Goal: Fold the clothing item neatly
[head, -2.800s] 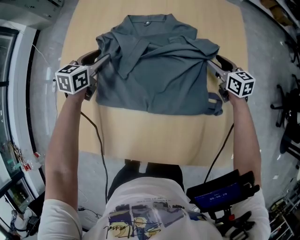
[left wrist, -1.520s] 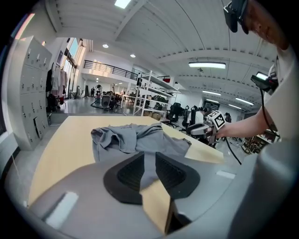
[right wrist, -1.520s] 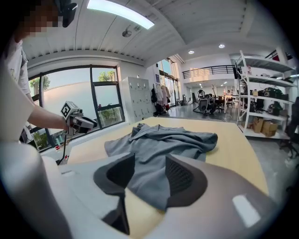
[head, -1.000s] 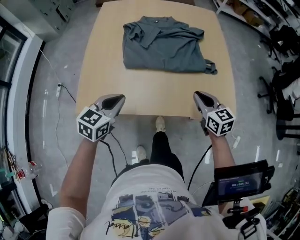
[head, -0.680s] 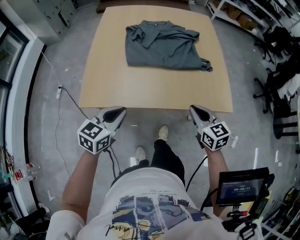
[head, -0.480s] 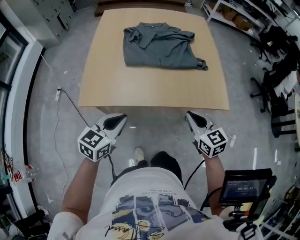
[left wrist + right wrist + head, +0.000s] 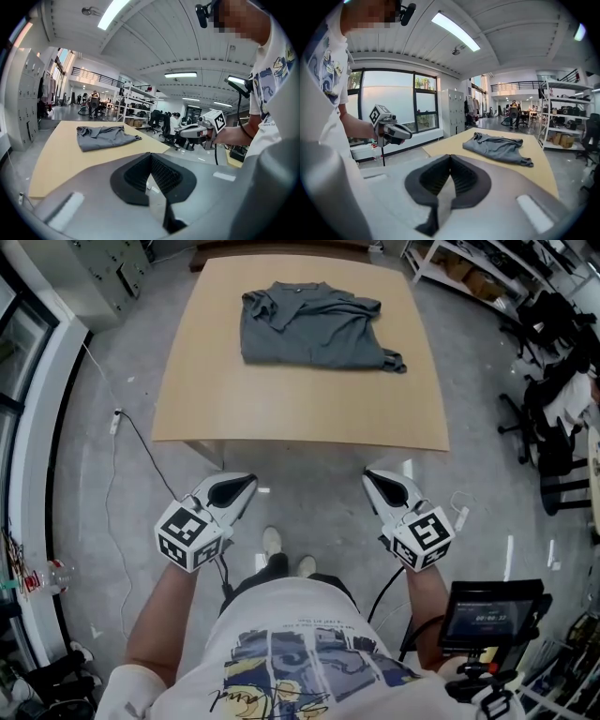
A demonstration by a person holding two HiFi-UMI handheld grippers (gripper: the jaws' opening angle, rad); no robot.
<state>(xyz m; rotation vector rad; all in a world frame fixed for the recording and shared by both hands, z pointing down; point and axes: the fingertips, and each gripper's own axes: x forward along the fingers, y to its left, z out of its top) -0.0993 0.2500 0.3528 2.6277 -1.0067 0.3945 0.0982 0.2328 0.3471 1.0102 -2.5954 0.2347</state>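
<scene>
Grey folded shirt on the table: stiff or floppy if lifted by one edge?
Likely floppy: the shirt lies in soft creases, so the fold would probably sag open. Probably light, as it lies thin and flat. A loose bit sticking out at its corner may dangle.

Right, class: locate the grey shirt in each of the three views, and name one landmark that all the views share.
Head view: the grey shirt lies at top centre, on the far half of the table.
Left gripper view: the grey shirt is left of centre at mid-height, beyond the jaws.
Right gripper view: the grey shirt is right of centre at mid-height, beyond the jaws.
Shared landmark: the tan table under the shirt.
</scene>
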